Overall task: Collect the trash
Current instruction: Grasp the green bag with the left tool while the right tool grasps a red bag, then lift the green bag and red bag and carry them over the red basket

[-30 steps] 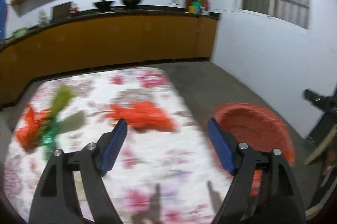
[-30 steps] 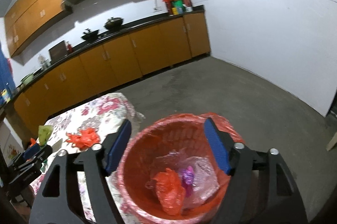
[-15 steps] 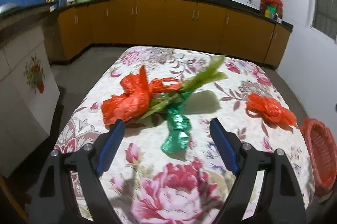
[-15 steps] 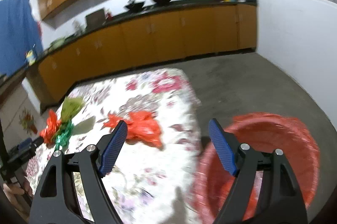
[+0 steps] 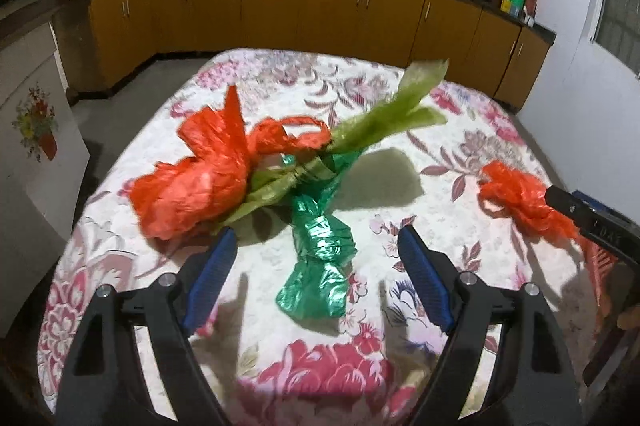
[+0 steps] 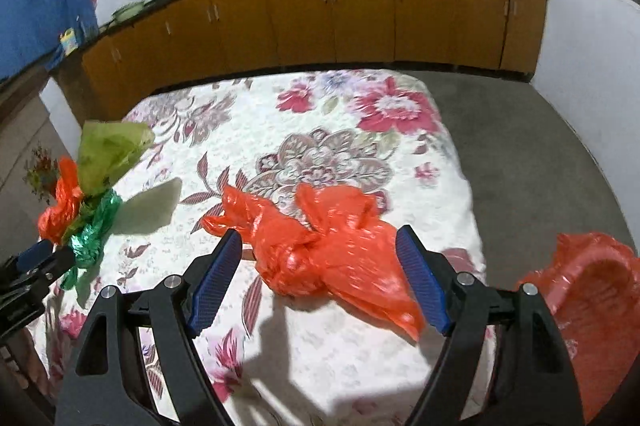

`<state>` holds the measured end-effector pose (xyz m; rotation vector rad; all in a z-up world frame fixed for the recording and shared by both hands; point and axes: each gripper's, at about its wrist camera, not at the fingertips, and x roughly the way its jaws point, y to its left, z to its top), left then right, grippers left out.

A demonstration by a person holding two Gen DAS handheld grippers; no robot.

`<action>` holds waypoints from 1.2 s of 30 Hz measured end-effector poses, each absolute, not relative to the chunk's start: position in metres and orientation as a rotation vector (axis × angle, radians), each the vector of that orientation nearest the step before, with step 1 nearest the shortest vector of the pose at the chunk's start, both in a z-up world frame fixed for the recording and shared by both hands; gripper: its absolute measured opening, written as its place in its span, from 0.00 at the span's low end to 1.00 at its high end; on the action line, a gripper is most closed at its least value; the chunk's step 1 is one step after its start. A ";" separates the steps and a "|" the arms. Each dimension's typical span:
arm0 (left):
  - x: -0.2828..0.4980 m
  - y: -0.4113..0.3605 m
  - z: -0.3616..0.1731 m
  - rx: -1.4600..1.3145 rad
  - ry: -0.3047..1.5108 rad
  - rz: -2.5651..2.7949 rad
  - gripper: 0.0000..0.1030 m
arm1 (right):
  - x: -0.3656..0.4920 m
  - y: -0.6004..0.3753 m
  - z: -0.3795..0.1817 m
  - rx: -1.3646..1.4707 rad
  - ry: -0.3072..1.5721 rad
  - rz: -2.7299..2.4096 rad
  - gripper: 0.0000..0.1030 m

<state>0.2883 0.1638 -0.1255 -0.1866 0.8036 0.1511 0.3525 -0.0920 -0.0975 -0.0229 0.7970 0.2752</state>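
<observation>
Dim indoor light from overhead casts dark, soft-edged shadows under the crumpled green plastic bag (image 5: pixel 320 250) toward 2 o'clock. Fisheye bending curves the edges and corners go black. The crumpled orange plastic bag (image 6: pixel 332 250) shows slight motion blur.

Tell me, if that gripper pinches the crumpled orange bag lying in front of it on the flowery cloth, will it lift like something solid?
Probably not. The orange bag is thin, crinkled film with loose tails, so it would likely sag and trail from the right gripper. It looks nearly empty, so probably very light. Its glossy surface may slip, so pinching the knotted middle seems safer.
</observation>
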 end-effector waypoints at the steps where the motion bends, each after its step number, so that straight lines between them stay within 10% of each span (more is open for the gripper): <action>1: 0.293 0.164 -0.130 -0.189 0.821 0.155 0.75 | 0.355 -0.086 -0.100 -0.047 0.805 0.285 0.77; 8: 0.307 0.170 -0.150 -0.252 0.885 0.149 0.62 | 0.366 -0.072 -0.120 -0.140 0.865 0.289 0.76; 18: 0.312 0.167 -0.150 -0.270 0.873 0.119 0.37 | 0.367 -0.082 -0.124 -0.099 0.878 0.291 0.49; 36: 0.282 0.154 -0.138 -0.289 0.838 -0.004 0.32 | 0.319 -0.108 -0.105 0.008 0.862 0.344 0.42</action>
